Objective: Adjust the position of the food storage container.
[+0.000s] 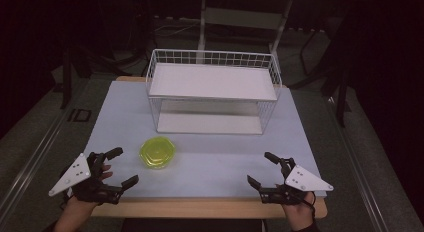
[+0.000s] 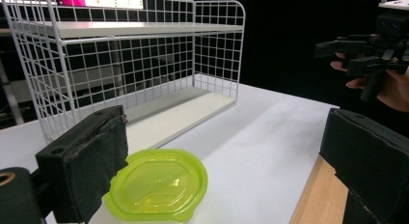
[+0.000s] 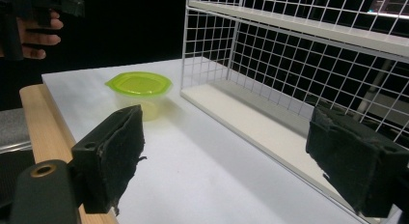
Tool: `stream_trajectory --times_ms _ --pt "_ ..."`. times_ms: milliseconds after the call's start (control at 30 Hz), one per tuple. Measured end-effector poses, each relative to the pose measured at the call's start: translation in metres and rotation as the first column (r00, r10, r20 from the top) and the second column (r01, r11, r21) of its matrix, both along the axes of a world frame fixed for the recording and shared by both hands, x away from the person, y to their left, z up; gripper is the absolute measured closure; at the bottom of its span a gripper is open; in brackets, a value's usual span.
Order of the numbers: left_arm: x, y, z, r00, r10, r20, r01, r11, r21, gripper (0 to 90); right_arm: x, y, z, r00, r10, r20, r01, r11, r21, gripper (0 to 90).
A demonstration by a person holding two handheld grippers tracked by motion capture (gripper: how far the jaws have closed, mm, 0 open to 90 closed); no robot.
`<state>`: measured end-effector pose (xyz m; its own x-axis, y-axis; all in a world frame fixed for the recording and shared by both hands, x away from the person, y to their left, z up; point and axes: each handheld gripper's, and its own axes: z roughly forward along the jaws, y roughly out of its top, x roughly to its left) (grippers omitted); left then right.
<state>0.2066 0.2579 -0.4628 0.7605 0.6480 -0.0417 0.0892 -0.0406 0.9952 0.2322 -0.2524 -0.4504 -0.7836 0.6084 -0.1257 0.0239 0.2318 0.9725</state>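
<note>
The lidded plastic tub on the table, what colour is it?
Translucent yellow-green plastic tub, lid included; the right gripper view shows it best.

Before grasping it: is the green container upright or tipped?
Upright: the green container stands on the table, its lid flat on top.

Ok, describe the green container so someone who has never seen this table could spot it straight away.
Start at the white wire shelf rack at the far side of the pale table. In front of its left end, nearer the left gripper than the right gripper, stands a small tub with a yellow-green lid. It is the table's one brightly coloured thing, translucent, its lid many-sided with rounded corners.
</note>
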Motion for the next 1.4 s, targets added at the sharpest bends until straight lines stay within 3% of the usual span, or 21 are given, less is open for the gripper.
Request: stream_trajectory --times_ms 167,267,400,433,533,600,667,800,933,1167,1400 --pt "0.000 -0.002 0.000 1.0000 0.006 -0.002 -0.006 0.9999 -0.014 3.4 -0.001 -0.001 0.001 0.9999 -0.009 0.014 0.009 1.000 0.002 13.1" --pt "0.000 -0.003 -0.001 0.9998 -0.020 -0.007 0.020 0.9997 -0.015 3.4 -0.001 -0.002 0.001 0.9997 -0.015 0.018 0.015 1.000 0.010 13.2" --pt "-0.001 -0.005 0.000 0.9987 -0.041 0.029 0.041 0.9991 -0.006 3.7 -0.002 -0.002 0.001 0.9996 -0.017 0.023 0.017 1.000 0.011 13.2" --pt "-0.001 -0.005 0.000 0.9991 -0.035 0.026 0.035 0.9994 -0.008 4.4 -0.002 -0.001 0.001 0.9995 -0.018 0.024 0.018 1.000 0.009 13.2" --pt "0.000 -0.004 0.004 0.9980 -0.042 -0.047 0.040 0.9979 -0.051 4.7 -0.002 -0.001 0.001 0.9995 -0.017 0.028 0.017 1.000 0.007 13.2" --pt "-0.001 -0.004 0.007 0.9960 -0.020 -0.087 0.016 0.9983 -0.056 4.7 -0.002 -0.001 0.001 0.9995 -0.016 0.027 0.016 1.000 0.011 13.2" --pt "-0.001 -0.005 0.010 0.9959 -0.034 -0.084 0.030 0.9980 -0.055 4.7 -0.001 -0.001 0.001 0.9993 -0.024 0.030 0.023 1.000 0.009 13.2" --pt "0.001 -0.006 0.015 0.9983 -0.014 -0.057 0.012 0.9993 -0.035 7.2 -0.001 -0.001 0.000 0.9994 -0.025 0.022 0.025 1.000 0.013 13.3" --pt "0.009 -0.004 0.017 0.9990 0.012 -0.043 -0.013 0.9998 -0.017 15.7 0.000 -0.001 0.000 0.9995 -0.022 0.023 0.022 1.000 0.013 13.4" --pt "0.019 -0.003 0.021 0.9992 0.008 -0.040 -0.009 0.9997 -0.022 34.2 0.000 0.000 -0.001 0.9997 -0.015 0.019 0.015 1.000 0.013 13.5" --pt "0.037 -0.007 0.022 0.9959 0.049 -0.077 -0.049 0.9988 0.000 51.3 0.000 0.001 -0.001 0.9998 -0.011 0.019 0.011 1.000 0.013 13.5"
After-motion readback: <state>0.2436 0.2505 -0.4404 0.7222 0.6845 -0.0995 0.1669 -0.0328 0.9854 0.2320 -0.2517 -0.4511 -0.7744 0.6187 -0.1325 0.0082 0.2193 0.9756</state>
